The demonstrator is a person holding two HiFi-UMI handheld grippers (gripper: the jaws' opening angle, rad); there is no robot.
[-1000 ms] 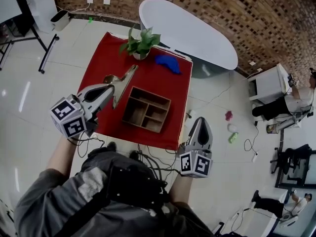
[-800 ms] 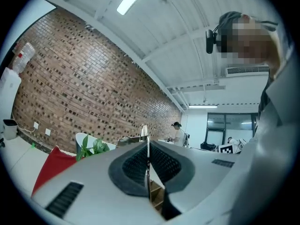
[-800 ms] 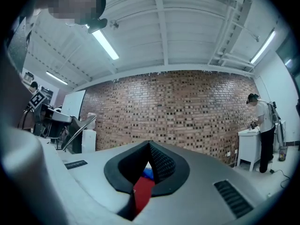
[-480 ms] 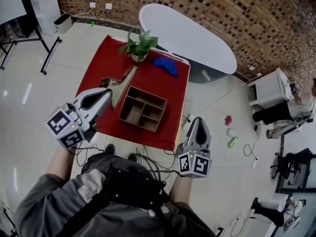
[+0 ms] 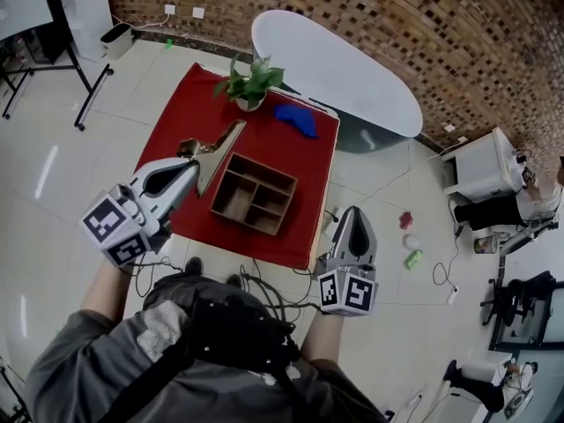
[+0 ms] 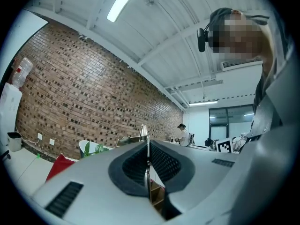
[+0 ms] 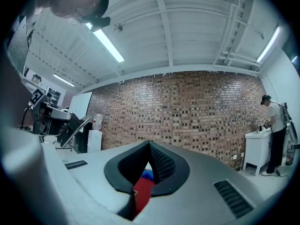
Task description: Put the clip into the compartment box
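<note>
large, shiny silver metal clip (image 5: 211, 152)

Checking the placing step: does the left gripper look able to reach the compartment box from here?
Probably yes: the left gripper, shut on the clip, is beside the open-topped compartment box, with only bare red cloth between.
</note>
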